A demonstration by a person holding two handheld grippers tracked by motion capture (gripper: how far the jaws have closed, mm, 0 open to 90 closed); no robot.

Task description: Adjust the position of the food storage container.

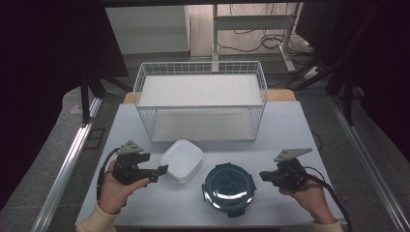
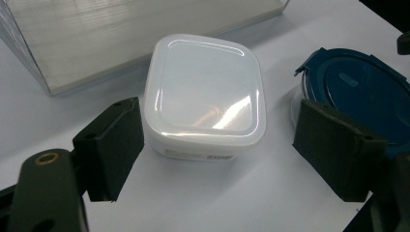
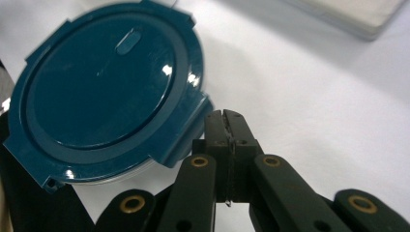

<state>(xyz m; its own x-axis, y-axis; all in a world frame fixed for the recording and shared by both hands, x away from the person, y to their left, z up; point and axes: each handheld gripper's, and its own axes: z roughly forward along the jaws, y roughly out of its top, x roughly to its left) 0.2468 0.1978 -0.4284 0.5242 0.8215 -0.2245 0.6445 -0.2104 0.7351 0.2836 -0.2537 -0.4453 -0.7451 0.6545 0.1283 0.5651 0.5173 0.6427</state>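
White box (image 2: 205, 94) dead ahead between wide-open left gripper (image 2: 222, 150) fingers, lower centre; right gripper (image 3: 226, 126) fingers closed on nothing beside teal lid (image 3: 104, 87).

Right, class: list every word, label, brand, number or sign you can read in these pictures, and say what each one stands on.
No text here can be read.
White lidded box: a small label on its front wall, with print and what may be a barcode, too blurred to read.
Round blue lid: a raised oval tab, no lettering legible.
Wire basket: no markings visible.
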